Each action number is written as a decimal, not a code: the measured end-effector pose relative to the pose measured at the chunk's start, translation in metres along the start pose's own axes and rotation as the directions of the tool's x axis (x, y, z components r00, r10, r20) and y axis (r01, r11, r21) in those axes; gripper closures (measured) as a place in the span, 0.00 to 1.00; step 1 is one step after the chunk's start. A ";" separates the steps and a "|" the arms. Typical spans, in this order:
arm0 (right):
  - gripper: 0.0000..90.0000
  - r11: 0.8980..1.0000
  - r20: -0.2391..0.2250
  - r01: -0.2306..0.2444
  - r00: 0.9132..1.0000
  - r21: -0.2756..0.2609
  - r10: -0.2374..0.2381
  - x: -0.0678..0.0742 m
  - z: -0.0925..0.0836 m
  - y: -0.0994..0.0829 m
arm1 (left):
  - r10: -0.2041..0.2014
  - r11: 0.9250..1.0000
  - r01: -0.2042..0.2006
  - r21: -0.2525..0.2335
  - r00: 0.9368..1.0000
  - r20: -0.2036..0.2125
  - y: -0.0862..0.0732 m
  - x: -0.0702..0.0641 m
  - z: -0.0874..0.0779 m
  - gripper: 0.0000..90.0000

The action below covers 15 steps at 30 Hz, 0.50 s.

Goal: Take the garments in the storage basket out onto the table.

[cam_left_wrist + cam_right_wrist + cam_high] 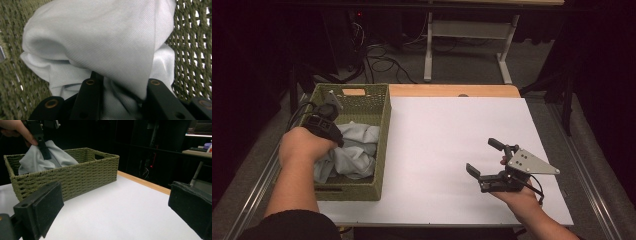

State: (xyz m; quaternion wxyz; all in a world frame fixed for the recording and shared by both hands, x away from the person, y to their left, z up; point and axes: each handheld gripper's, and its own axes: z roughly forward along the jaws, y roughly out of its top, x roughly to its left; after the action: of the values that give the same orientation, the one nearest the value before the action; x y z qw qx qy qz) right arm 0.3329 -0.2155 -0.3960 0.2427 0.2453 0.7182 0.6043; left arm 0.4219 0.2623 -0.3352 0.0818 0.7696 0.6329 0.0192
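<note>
Jaws of the left gripper (120,100) are clamped on a fold of the pale grey cloth (100,42), which bulges ahead of them inside the green woven basket (384,125). Seen from the right gripper view, the cloth seems lifted above the basket rim. Right gripper (486,161) hangs wide apart over the white table (442,130).

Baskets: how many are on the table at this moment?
1. The green woven basket sits at the left edge of the white table, with a light grey cloth inside, which the left claw grips. None looks hidden.
</note>
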 end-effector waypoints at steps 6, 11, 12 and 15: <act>0.01 1.000 -0.002 0.003 1.000 -0.002 -0.003 0.000 0.000 0.000 | 0.006 1.000 -0.005 -0.016 1.000 0.023 0.002 -0.002 -0.014 0.83; 0.01 1.000 0.010 0.007 1.000 -0.019 -0.007 -0.001 -0.002 0.002 | 0.004 0.999 -0.003 -0.039 0.999 0.033 0.000 -0.004 -0.028 0.83; 0.01 1.000 0.016 0.008 1.000 -0.024 -0.008 -0.001 -0.002 0.003 | 0.003 0.999 -0.002 -0.045 1.000 0.031 0.000 -0.005 -0.030 0.83; 0.01 1.000 0.024 0.009 1.000 -0.029 -0.008 -0.001 -0.003 0.004 | 0.010 0.999 -0.009 -0.040 1.000 0.020 0.000 -0.007 -0.035 0.83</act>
State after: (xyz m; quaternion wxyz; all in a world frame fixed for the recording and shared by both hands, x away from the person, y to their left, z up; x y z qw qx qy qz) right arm 0.3324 -0.2178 -0.3915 0.2572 0.2459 0.7074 0.6107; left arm 0.4157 0.2594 -0.3002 0.1037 0.7711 0.6277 0.0244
